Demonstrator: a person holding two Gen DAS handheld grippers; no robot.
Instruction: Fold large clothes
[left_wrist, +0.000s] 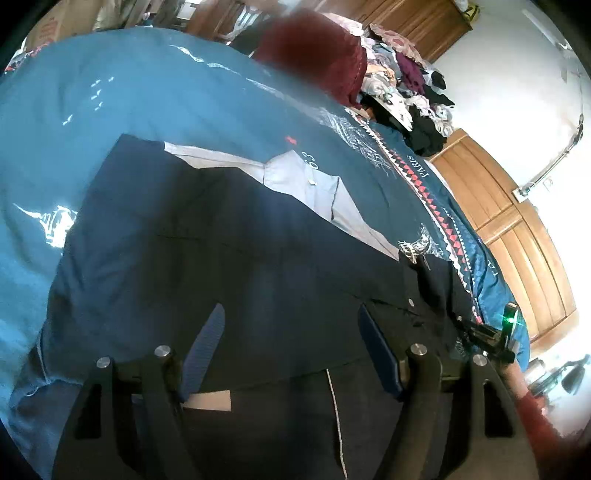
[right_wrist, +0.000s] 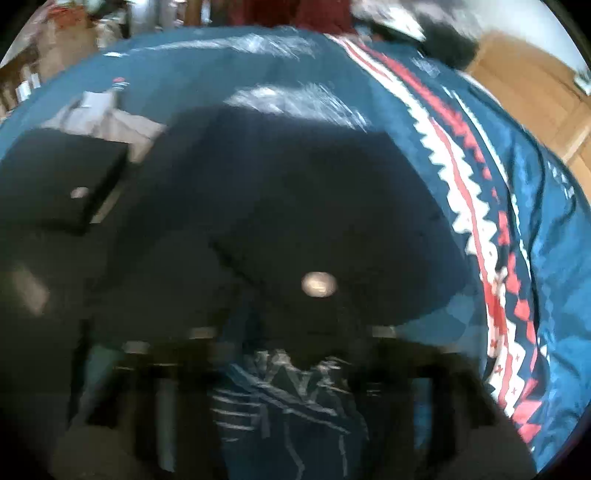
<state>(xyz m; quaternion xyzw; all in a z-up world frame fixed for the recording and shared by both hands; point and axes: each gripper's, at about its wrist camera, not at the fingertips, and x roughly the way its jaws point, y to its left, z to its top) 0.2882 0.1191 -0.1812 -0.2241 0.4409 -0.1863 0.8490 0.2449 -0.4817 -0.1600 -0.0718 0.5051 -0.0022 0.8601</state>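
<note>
Wooden wardrobe doors (left_wrist: 491, 206) and a white wall close off the far side of the room, behind a bed covered by a teal bedspread (left_wrist: 110, 92) with white sketch prints and a band of red and white triangles. On the far end of the bed sits a heap of mixed laundry (left_wrist: 413, 85), with a blurred dark red shape just in front of it.

Spread flat over the near half of the bedspread lies the dark navy garment (left_wrist: 229, 251), large enough to fill most of the left wrist view. A pale grey-lilac lining or shirt (left_wrist: 314, 184) shows along its far edge. In the right wrist view, which is smeared by motion, the same dark cloth fills the middle, with a round pale button (right_wrist: 318, 283) on it.

The left gripper (left_wrist: 295, 343) hangs just over the garment's near part, its blue-padded fingers (left_wrist: 207, 350) standing well apart with only flat cloth seen between them; nothing is pinched. The right gripper (left_wrist: 487, 338) appears at that view's right edge, low at the garment's edge near the bedspread's patterned band. Its own camera is too blurred to show the fingers clearly; they are drawn together, and whether cloth is caught in them cannot be told.
</note>
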